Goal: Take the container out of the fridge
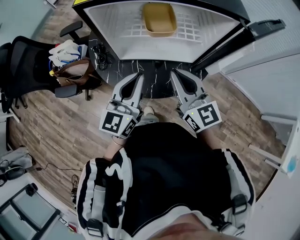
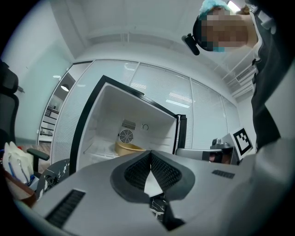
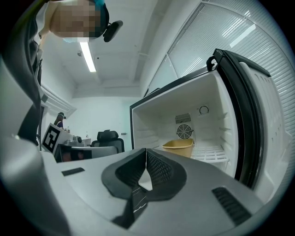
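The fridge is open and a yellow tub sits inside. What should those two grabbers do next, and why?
Probably reach forward with the jaws opening. The left gripper and right gripper are both shut, empty and short of the fridge, while the yellow container sits untouched on the wire shelf; closed jaws cannot fit round its rim.
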`<state>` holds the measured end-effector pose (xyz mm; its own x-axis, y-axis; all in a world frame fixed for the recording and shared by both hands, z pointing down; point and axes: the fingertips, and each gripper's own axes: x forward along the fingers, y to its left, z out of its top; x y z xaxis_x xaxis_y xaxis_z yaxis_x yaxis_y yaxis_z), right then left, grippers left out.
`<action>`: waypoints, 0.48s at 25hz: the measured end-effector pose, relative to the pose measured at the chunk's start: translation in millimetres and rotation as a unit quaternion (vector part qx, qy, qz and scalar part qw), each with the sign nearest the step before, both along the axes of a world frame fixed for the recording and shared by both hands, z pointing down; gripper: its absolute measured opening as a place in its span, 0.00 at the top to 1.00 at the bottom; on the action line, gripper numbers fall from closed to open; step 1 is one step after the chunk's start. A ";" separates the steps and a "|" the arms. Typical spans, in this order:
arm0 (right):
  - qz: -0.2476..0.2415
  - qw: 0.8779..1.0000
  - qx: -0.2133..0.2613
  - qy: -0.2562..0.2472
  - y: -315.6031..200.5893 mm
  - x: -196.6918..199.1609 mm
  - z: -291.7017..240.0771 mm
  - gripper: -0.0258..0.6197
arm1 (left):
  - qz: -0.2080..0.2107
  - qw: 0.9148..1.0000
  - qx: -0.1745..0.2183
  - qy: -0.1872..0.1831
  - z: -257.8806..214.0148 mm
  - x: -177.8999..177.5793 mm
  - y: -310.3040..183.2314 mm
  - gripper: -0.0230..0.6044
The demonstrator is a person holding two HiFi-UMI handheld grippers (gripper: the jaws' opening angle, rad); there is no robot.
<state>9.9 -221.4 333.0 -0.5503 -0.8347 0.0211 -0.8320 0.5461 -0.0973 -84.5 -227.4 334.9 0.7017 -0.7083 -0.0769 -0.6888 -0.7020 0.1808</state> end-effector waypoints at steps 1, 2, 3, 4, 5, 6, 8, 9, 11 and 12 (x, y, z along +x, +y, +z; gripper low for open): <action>0.002 1.000 0.000 0.000 -2.0 -0.2 0.3 0.94 | 0.002 1.000 0.000 -0.001 0.4 0.1 -2.0 0.95; 0.004 1.000 0.000 0.000 -3.9 -0.6 0.5 0.94 | 0.005 1.000 0.000 -0.001 0.6 0.0 -3.9 0.95; 0.005 1.000 0.000 0.000 -5.9 -1.1 0.6 0.94 | 0.007 1.000 0.000 -0.001 0.7 -0.2 -5.9 0.95; 0.006 1.000 0.001 0.001 -7.9 -1.6 0.7 0.94 | 0.009 1.000 0.000 -0.001 0.8 -0.6 -8.0 0.95; 0.007 1.000 0.001 0.001 -9.9 -2.2 0.7 0.94 | 0.010 1.000 0.001 -0.001 0.9 -1.0 -10.2 0.95; 0.009 1.000 0.002 0.000 -11.9 -2.7 0.4 0.94 | 0.012 1.000 0.001 -0.002 1.1 -1.4 -12.4 0.95; 0.012 1.000 0.003 -0.001 -15.8 -3.0 -0.4 0.94 | 0.015 1.000 0.001 -0.003 1.2 -1.8 -16.9 0.95; 0.013 1.000 0.004 0.000 -17.8 -2.8 -0.5 0.94 | 0.017 1.000 0.001 -0.004 1.2 -1.6 -18.8 0.95; 0.016 1.000 0.005 0.000 -21.5 -2.4 0.4 0.94 | 0.020 1.000 0.002 -0.005 1.9 -1.3 -22.4 0.95; 0.017 1.000 0.004 -0.001 -23.3 -2.5 1.3 0.94 | 0.021 1.000 0.001 -0.005 2.5 -1.4 -24.1 0.95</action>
